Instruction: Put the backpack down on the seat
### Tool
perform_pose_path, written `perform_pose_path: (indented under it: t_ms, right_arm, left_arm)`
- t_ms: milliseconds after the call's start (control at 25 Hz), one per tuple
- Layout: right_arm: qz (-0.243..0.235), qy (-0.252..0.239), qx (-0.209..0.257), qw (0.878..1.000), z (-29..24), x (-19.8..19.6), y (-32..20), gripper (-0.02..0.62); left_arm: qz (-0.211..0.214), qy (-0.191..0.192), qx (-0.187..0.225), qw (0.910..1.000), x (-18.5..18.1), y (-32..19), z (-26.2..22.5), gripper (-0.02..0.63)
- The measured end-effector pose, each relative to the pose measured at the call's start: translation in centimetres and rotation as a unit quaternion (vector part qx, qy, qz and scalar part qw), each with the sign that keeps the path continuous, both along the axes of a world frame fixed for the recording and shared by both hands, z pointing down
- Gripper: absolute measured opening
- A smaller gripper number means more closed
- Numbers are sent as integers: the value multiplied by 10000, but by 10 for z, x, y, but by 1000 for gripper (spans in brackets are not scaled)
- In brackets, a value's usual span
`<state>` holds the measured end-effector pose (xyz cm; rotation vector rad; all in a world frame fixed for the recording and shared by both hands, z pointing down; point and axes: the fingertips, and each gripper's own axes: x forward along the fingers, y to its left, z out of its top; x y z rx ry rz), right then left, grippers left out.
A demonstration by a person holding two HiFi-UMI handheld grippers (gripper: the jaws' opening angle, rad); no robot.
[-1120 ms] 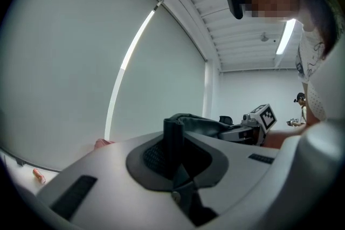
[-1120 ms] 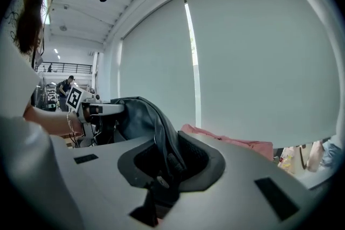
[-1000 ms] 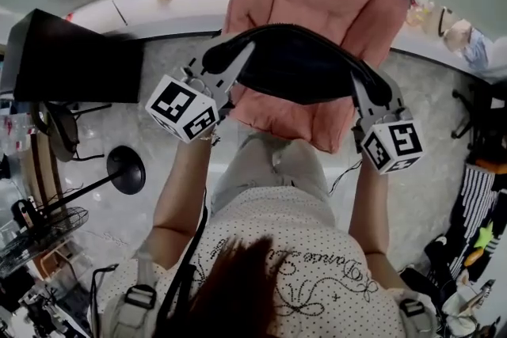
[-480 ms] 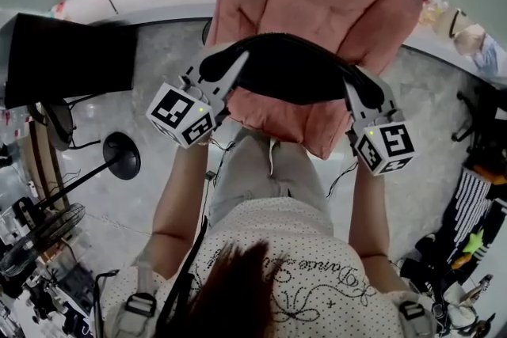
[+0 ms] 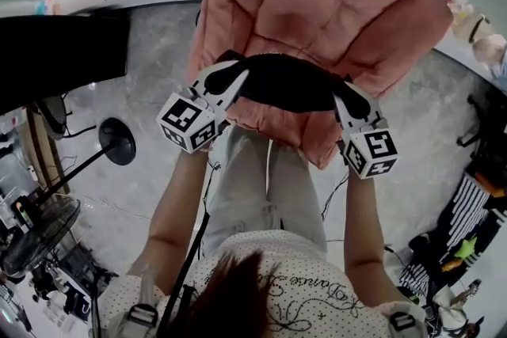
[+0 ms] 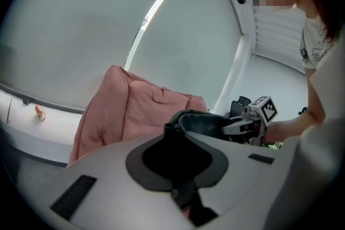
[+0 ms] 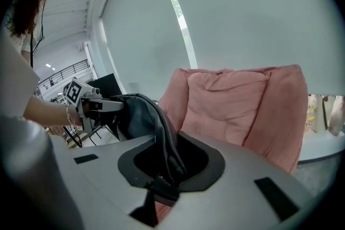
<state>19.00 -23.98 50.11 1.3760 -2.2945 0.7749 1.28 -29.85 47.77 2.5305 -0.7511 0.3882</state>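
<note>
So, the black backpack (image 5: 285,81) hangs stretched between the two tongs, over the front part of the pink seat (image 5: 317,4). The left gripper (image 5: 228,77) is clamped narrow on its 9 o'clock end, the right gripper (image 5: 348,96) on its 3 o'clock end.

text | shirt (image 5: 317,290): cursive print across the back; one word seems to read "Dance"; rest illegible
</note>
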Motion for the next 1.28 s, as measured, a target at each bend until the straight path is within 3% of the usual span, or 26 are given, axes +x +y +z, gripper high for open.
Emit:
perform_pose_path:
  t_ms: [360,760,1000,1200,1280]
  right_arm:
    - [-19,51,-741,9972,124,-2,-17,64]
    - [162,160,-1330,9908,206,1,-17,73]
    - [284,214,-1424,9892,238,2,-17,78]
    - [370,266,-1501,9876,256,5,-15,84]
    - [368,284,-1524,9872,257,6,-16,95]
  left_arm:
    - [-86,-526,-531,9972,1,-28,124,33]
    - [274,-1042,-1025,9889,5,-32,221,32]
    - [360,-1018,-890,9902,8,-35,244,35]
    - [349,-750,-1116,9903,10,-35,261,53]
    - [282,-840,-1195,9889,9,-37,266,71]
